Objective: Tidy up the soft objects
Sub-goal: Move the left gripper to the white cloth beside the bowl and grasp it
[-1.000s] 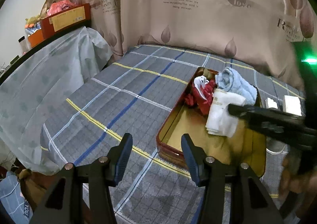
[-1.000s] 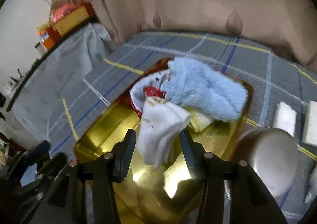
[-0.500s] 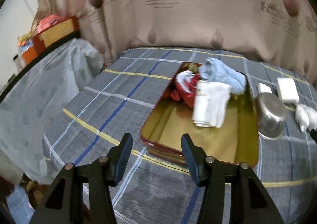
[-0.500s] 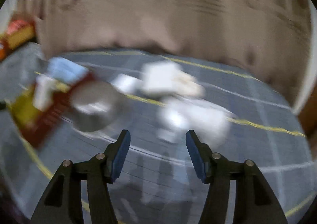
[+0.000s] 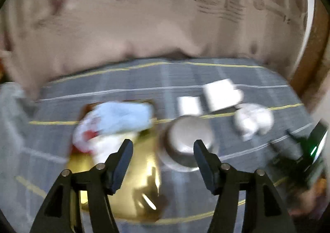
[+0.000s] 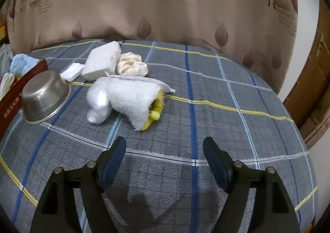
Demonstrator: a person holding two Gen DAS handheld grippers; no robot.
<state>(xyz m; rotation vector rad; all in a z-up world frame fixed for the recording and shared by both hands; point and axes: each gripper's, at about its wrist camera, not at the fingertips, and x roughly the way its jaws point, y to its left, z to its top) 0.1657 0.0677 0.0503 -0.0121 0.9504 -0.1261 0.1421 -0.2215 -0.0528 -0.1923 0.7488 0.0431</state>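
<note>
On a bed covered in a grey plaid sheet with blue, white and yellow lines, several soft things lie loose beside a red-walled tray with a shiny gold floor. The tray already holds a pale blue fluffy towel, a red and white cloth and a folded white cloth; this view is blurred, so finer detail cannot be told.

Nearest the right gripper lies a fluffy white plush cloth with a yellow lining, crumpled, its yellow edge turned toward the camera. Behind it sit a folded white towel block, a small flat white pad and a cream ruffled fabric bundle, all close together. An upturned stainless steel bowl stands just beside the tray wall, between the tray and the loose pile.

The right gripper hangs above bare sheet with its jaws spread wide and nothing between them. The left gripper is likewise wide and empty, pointing toward the bowl and tray.

The plush cloth looks light, limp and compressible, so it should neither slip nor break, but it will likely sag and trail when lifted. A sensible hold would be across the thick bunched middle, where the layers stack, rather than on the thin flap at its upper edge, which might pull away alone. The steel bowl is hard and is probably best steered around on the way to the tray.
</note>
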